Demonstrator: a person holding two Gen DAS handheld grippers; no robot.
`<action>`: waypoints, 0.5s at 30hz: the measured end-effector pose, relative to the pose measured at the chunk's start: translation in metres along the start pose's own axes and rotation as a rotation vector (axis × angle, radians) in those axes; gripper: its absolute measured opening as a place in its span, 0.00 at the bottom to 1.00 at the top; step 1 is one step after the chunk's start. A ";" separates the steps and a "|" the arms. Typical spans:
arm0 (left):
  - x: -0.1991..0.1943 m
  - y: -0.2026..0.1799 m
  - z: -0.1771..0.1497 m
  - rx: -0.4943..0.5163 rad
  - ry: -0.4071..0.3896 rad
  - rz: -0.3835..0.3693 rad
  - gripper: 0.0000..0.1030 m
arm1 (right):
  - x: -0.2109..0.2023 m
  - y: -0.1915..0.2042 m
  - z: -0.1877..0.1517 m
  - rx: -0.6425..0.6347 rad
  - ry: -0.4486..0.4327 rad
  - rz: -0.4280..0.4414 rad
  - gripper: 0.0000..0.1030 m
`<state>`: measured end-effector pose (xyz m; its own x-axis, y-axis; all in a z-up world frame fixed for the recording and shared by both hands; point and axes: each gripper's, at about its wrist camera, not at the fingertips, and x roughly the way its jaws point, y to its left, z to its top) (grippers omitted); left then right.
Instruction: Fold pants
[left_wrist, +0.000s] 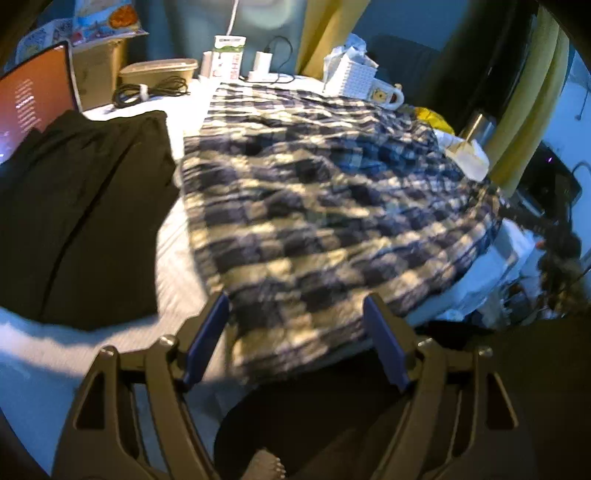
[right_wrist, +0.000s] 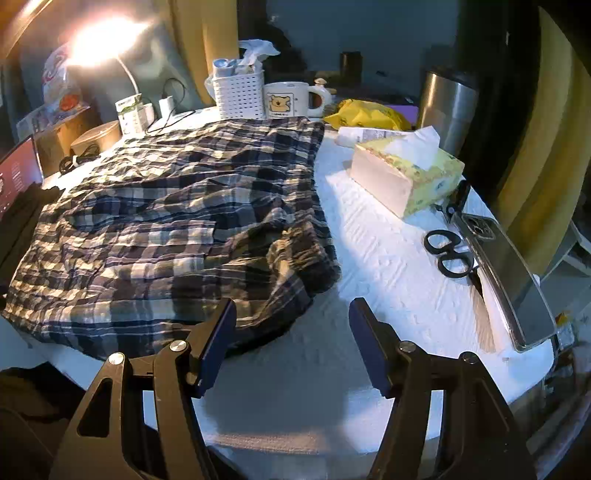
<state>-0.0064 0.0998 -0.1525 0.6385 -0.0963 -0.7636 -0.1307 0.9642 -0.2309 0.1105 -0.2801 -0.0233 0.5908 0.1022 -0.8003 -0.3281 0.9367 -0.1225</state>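
Observation:
Blue-and-cream checked pants (left_wrist: 317, 206) lie spread and wrinkled across the white table (left_wrist: 177, 280). In the right wrist view the same pants (right_wrist: 159, 236) fill the left half of the table, with a bunched fold at their near right corner. My left gripper (left_wrist: 295, 332) hovers over the pants' near edge, jaws wide apart, nothing pinched between the blue pads. My right gripper (right_wrist: 291, 343) stands open over bare table (right_wrist: 369, 258) just right of the pants' near corner, its left pad (right_wrist: 218, 343) beside the cloth without gripping it.
A black folded garment (left_wrist: 81, 214) lies left of the pants beside a laptop screen (left_wrist: 29, 107). Along the back stand a white basket (right_wrist: 240, 92), a bear mug (right_wrist: 291, 99), chargers and cables. On the right sit a tissue box (right_wrist: 406, 177), scissors (right_wrist: 448, 254), a phone (right_wrist: 506, 273) and a steel flask (right_wrist: 447, 107).

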 end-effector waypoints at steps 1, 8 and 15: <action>-0.001 0.000 -0.004 0.002 -0.002 0.015 0.74 | -0.001 0.001 0.001 -0.002 -0.002 0.000 0.65; 0.001 -0.004 -0.023 0.093 0.014 0.148 0.74 | -0.013 0.005 0.006 -0.013 -0.028 -0.006 0.65; -0.003 0.003 -0.032 0.149 0.027 0.212 0.74 | -0.014 0.010 0.007 -0.028 -0.024 0.001 0.65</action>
<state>-0.0327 0.0947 -0.1702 0.5880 0.1071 -0.8018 -0.1454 0.9890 0.0256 0.1043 -0.2696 -0.0091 0.6076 0.1118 -0.7864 -0.3489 0.9270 -0.1378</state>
